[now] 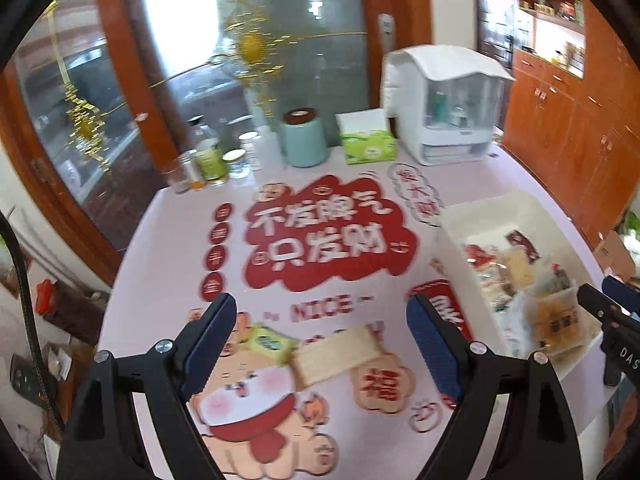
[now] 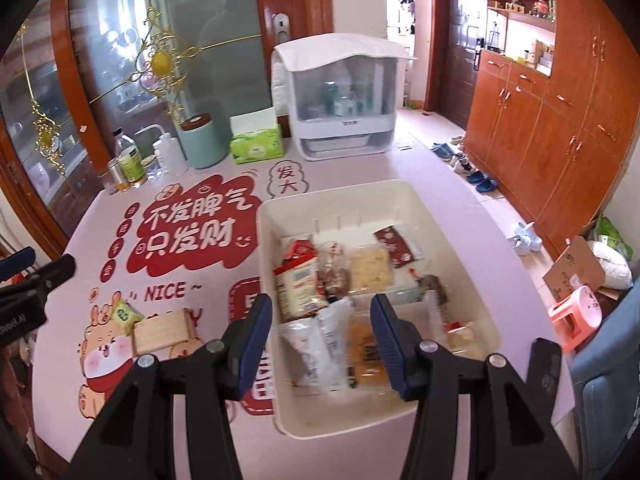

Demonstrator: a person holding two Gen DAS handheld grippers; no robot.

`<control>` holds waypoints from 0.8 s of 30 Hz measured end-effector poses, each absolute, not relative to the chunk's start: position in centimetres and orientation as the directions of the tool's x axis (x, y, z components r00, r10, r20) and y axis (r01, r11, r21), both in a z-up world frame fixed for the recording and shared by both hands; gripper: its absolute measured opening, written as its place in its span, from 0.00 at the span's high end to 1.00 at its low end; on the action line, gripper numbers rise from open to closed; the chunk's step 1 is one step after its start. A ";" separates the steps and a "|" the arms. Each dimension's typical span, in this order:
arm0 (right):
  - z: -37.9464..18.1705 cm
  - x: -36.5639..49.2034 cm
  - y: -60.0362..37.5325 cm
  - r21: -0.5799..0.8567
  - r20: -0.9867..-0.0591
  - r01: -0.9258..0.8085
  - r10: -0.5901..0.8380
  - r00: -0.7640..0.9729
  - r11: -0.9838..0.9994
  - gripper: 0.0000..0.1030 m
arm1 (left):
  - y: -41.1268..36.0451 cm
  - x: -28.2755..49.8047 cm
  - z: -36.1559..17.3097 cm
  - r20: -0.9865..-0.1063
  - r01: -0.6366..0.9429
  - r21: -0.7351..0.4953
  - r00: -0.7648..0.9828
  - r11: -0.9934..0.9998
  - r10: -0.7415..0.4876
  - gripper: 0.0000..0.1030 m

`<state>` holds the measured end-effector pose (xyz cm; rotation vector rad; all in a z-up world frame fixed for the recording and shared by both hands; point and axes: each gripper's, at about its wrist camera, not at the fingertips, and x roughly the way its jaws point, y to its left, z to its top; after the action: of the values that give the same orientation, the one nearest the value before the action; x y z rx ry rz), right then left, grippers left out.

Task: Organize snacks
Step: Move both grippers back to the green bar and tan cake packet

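Two snacks left on the table: tan rectangular wafer pack (image 1: 335,354) and small yellow-green packet (image 1: 267,342). Wafer's long axis runs nine-to-three between my left gripper (image 1: 322,344)'s wide, empty jaws. Right gripper (image 2: 320,340), half-open and empty, over the cream plastic bin (image 2: 452,232).

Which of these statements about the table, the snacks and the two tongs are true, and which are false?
1. Two snacks lie on the table outside the white bin: a green packet and a wafer pack. True.
2. The left tongs grip the wafer pack. False: they are open and hold nothing.
3. The bin is empty. False: it holds several snacks.
4. A green tissue box stands beside the mint canister. True.
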<state>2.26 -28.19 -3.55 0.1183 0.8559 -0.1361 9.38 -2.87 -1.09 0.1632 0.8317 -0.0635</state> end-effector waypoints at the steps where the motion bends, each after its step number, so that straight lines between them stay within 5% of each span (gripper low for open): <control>1: -3.6 2.4 -27.9 0.055 -0.760 0.165 -0.066 0.647 0.985 0.50 | -2.0 9.5 -1.1 -0.740 0.108 0.117 0.673 0.987 0.014 0.16; 16: -5.0 6.3 -17.7 0.114 -0.764 0.060 0.049 0.643 0.992 0.41 | 10.4 12.5 -6.0 -0.801 0.011 0.092 0.595 0.996 0.068 0.16; 24: -10.7 8.8 -14.7 0.232 -0.847 0.117 0.141 0.513 0.966 0.36 | 10.0 15.6 -11.1 -0.827 0.362 0.174 0.559 0.916 -0.064 0.16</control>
<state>8.80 -14.67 -10.65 0.2751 1.0360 0.0148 15.63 10.02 -11.05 0.3444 0.9484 -0.2572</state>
